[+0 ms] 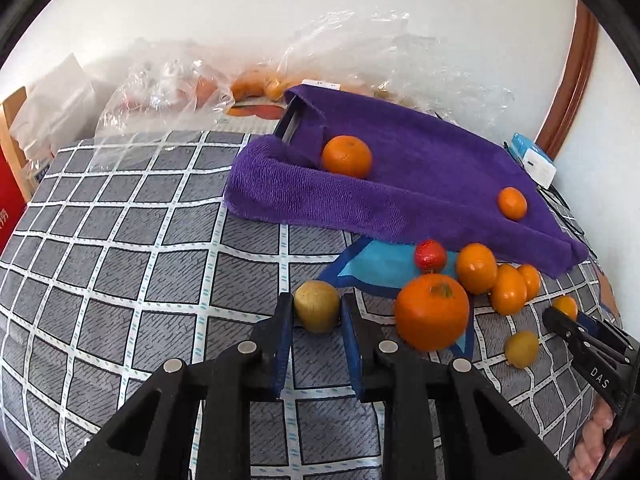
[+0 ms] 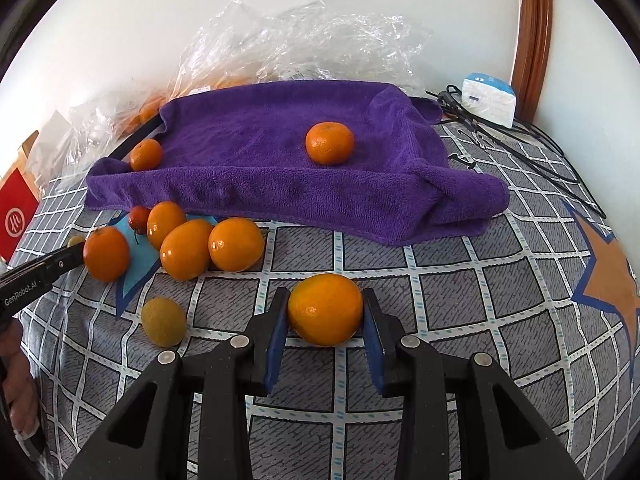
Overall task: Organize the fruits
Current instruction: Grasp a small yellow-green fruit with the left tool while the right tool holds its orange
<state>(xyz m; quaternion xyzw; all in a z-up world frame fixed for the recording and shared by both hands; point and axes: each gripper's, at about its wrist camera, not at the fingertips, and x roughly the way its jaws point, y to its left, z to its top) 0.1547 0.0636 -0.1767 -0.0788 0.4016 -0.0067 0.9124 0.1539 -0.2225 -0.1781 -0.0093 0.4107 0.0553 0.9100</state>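
Observation:
My left gripper (image 1: 317, 306) is shut on a yellow-green fruit (image 1: 317, 305) low over the checked cloth. My right gripper (image 2: 325, 309) is shut on an orange (image 2: 325, 309); it also shows in the left wrist view (image 1: 565, 307). A purple towel (image 2: 280, 168) lies over a tray and bears two oranges (image 2: 329, 143) (image 2: 145, 154). Loose on the cloth are several oranges (image 2: 236, 244), a big orange (image 1: 432, 311), a small red fruit (image 1: 430, 255) and a second yellow-green fruit (image 2: 163, 321).
Clear plastic bags (image 2: 304, 40) with more oranges lie behind the towel by the wall. A white and blue box (image 2: 489, 98) and black cables (image 2: 532, 148) sit at the back right. A red box (image 2: 16, 216) stands at the left edge.

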